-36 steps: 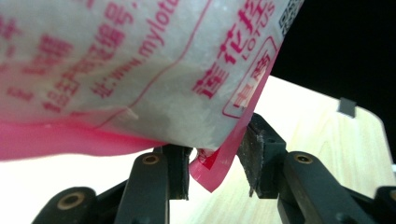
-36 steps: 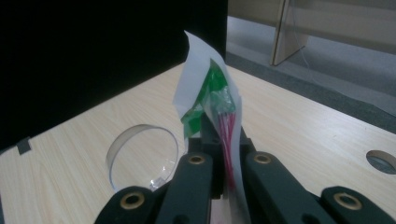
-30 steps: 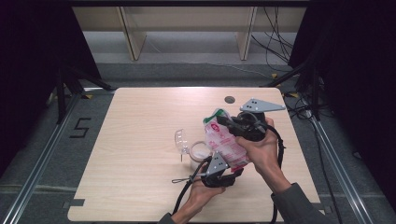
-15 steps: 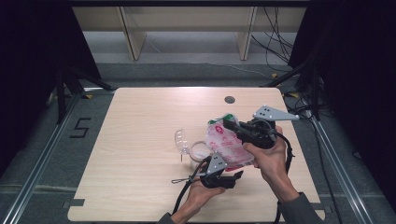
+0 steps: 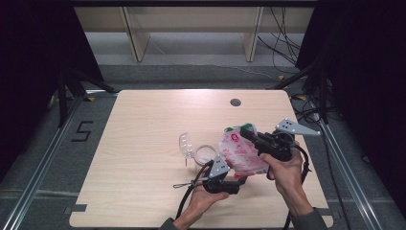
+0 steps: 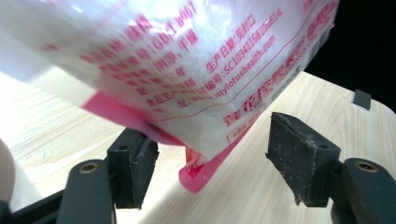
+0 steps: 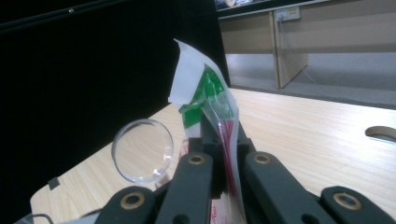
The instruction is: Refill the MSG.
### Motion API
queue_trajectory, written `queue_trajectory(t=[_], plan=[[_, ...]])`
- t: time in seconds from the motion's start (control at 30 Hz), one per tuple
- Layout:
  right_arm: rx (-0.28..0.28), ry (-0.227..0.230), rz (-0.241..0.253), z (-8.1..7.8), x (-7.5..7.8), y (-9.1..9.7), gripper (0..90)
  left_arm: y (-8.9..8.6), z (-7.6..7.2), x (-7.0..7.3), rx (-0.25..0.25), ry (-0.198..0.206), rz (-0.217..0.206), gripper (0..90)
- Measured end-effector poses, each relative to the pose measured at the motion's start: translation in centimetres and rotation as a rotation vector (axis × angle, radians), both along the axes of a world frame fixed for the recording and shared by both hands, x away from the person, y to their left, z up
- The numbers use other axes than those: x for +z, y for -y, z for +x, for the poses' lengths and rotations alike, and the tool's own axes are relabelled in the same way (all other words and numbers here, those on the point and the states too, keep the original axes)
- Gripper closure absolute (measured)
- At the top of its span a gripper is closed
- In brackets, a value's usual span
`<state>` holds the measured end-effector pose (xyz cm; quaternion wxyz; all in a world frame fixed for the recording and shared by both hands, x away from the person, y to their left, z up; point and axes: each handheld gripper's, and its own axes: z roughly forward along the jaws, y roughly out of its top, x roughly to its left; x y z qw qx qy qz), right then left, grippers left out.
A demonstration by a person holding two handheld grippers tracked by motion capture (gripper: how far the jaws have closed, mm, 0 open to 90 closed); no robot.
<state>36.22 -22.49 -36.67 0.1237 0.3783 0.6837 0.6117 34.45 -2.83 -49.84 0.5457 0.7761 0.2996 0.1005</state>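
Bag aslant, green top away, pinched in right tongs; left tongs just parted, clear of it.

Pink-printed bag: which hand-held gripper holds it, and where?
The right hand-held gripper clamps the bag at its green-marked top edge; the left hand-held gripper has just opened around its bottom corner.

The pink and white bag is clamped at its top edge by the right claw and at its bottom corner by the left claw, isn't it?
Not quite: the left claw is open, its pads clear of the bag in the left gripper view. The right claw does clamp the top edge.
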Motion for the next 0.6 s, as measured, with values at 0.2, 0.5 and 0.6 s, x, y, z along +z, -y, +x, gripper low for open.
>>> queue_trajectory(t=[0.2,0.5,0.6], plan=[[-0.01,0.009,0.029,-0.1,-1.3,1.0,90.0,-0.8,-0.1,0.1,-0.033,-0.032,-0.009,34.3],[-0.029,0.007,0.08,-0.3,-3.3,3.1,90.0,-1.2,-1.9,1.3,-0.062,-0.008,0.086,33.1],[-0.023,-0.014,0.095,-0.8,-3.3,3.4,90.0,-1.3,-2.7,1.7,-0.081,0.001,0.077,32.9]])
